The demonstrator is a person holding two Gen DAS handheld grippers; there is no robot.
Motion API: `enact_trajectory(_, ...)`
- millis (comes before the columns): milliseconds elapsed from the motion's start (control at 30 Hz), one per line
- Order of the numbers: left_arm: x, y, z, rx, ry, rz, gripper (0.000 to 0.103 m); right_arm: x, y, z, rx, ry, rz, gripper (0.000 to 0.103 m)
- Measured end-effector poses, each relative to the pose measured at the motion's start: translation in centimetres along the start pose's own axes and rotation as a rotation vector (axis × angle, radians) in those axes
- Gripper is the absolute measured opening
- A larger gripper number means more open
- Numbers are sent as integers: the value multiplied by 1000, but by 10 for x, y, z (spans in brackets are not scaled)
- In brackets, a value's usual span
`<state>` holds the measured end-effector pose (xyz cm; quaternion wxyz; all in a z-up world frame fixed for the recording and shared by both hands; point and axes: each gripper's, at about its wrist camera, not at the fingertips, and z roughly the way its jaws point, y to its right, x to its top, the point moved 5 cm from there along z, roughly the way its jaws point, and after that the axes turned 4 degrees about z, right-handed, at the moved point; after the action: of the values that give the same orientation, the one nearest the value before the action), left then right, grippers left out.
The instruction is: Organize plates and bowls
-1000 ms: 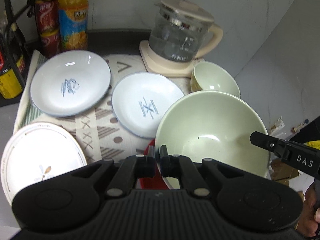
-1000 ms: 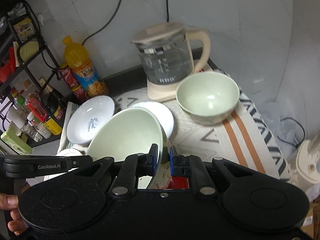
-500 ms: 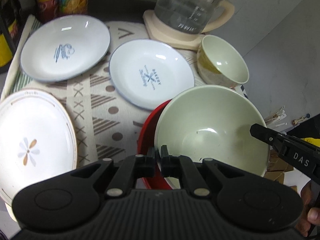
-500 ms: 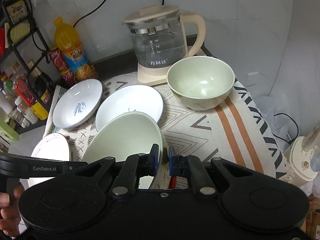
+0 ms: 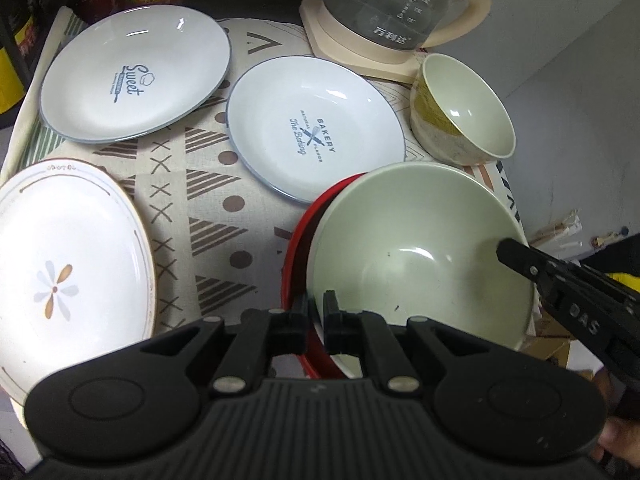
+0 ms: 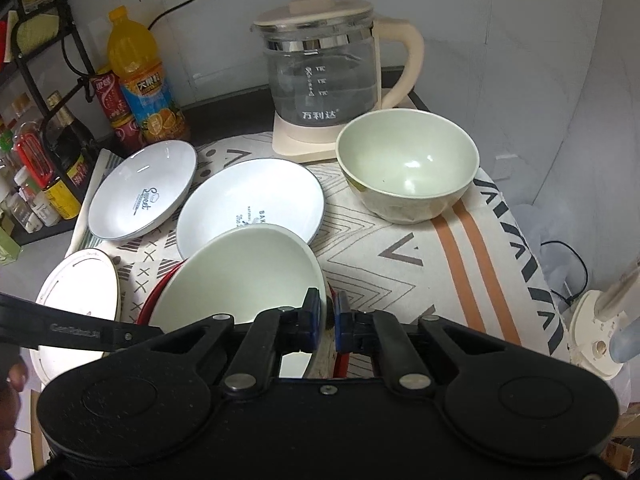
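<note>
Two tongs gripped one large pale green bowl [image 5: 420,256] by opposite rims: the left tongs [image 5: 316,312] pinched the near edge, the right tongs [image 6: 328,312] were clamped tight on the far one. The bowl sat low inside a red bowl [image 5: 298,248] on the patterned desk [image 5: 208,184]. Nesting looked nearly finished. A smaller green bowl [image 6: 408,164] and three plates seemingly remained unsorted: two blue-rimmed plates [image 5: 312,128] and a flower plate [image 5: 68,264].

The pale green bowl [image 5: 420,252] looked glossy glazed ceramic; the tablecloth [image 5: 208,200] was matt woven cloth; the kettle [image 6: 320,76] was clear glass.
</note>
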<state>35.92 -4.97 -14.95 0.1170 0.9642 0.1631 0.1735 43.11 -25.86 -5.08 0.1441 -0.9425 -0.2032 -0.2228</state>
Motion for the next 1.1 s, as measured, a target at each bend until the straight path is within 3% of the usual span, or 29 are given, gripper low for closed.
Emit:
enact_trajectory(100,1,0,-8,-4,5,-6,5,1,0,3,0,-2,0,7)
enact_trajectory(400,7,-19,-25,39,47,-45,22,4,-5,9,-14,-1,-38,8)
enact_trajectory(633,2,-21,-16,12,25,-63,24,0,-2,15,-41,-41,-34,9)
enact_trajectory(733,1,-21,-15,5,34,-63,33,-2,1,17,-53,-45,-30,10)
enact_trajectory(833,1,-21,-12,12,26,-53,33,-3,4,16,-48,-51,-15,14)
enact_trajectory(900,2,-21,-13,18,23,-46,33,-3,5,14,-47,-53,-7,18)
enact_trajectory(1000,6,-19,-19,41,35,-26,36,0,7,7,-15,-54,20,34)
enact_trajectory(1067,10,-15,-25,46,59,-9,54,4,10,0,-1,-37,40,50)
enact_trajectory(1100,12,-13,-27,52,76,0,59,6,11,-4,1,-24,44,54)
